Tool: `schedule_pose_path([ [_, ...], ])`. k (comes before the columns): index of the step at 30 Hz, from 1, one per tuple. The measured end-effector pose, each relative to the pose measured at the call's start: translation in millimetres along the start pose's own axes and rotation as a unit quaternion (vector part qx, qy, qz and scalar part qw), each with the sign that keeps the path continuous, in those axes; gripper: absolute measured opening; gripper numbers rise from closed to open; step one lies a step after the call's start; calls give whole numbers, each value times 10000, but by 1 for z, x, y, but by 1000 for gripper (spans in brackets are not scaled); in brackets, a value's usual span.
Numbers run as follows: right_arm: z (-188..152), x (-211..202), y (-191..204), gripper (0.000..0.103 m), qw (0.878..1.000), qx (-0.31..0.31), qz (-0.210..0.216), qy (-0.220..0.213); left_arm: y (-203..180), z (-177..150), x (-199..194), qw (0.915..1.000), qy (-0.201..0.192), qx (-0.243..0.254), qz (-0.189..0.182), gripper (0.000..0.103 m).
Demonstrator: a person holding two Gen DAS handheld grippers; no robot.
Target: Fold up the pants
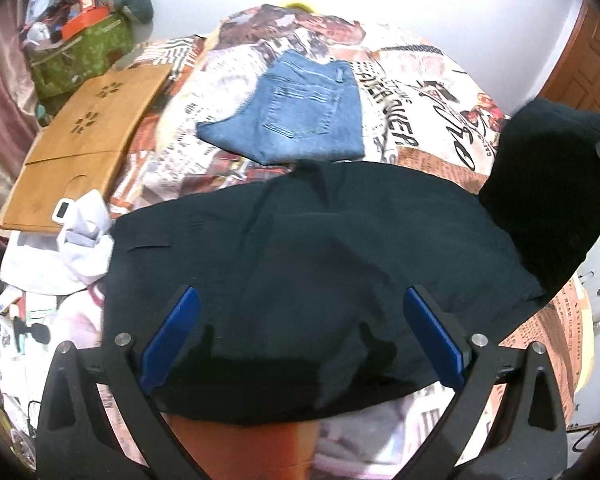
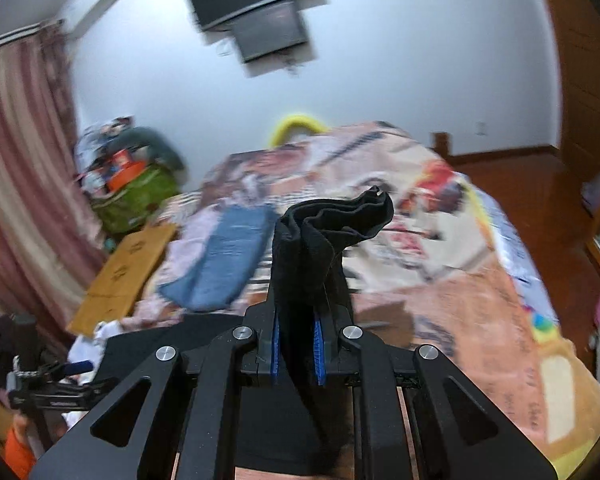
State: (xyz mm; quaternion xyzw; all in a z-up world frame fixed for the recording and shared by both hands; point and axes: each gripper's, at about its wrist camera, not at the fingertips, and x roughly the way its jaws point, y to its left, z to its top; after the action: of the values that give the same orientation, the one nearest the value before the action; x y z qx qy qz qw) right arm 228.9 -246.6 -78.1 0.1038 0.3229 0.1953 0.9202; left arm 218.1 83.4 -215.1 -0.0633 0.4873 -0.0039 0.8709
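The black pants (image 1: 320, 264) lay spread on the bed (image 1: 420, 92), one end bunched upward between the right gripper's (image 2: 297, 350) nearly closed jaws (clamped tight). The left gripper (image 1: 300, 336) hovered above them, wide open, holding nothing.

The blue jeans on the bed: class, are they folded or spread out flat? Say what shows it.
Folded. The blue jeans lie as a compact rectangle on the patterned bedspread, back pocket up, no legs stretched out.
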Motion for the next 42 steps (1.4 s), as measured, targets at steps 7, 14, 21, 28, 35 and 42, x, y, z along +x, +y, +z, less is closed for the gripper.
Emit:
schedule_pose_path([
  [7, -32, 75, 64, 11, 9886, -334, 854, 1195, 19, -9, -19, 9998, -140, -133, 92, 103],
  [14, -100, 128, 85, 16, 9591, -711, 923, 2581, 23, -14, -24, 9997, -135, -140, 143, 103],
  [21, -87, 106, 82, 63, 9600, -726, 1088, 2475, 0, -1, -22, 9998, -154, 46, 92, 103],
  [28, -51, 80, 51, 64, 9759, -692, 773, 1921, -43, 33, -11, 9990, -225, 377, -105, 103],
  [35, -22, 86, 9, 64, 9842, -599, 207, 1651, -83, 69, 24, 9971, 36, 650, -397, 103],
  [42, -27, 112, -16, 64, 9783, -620, 46, 1974, -109, 84, 69, 9948, 415, 851, -369, 103],
])
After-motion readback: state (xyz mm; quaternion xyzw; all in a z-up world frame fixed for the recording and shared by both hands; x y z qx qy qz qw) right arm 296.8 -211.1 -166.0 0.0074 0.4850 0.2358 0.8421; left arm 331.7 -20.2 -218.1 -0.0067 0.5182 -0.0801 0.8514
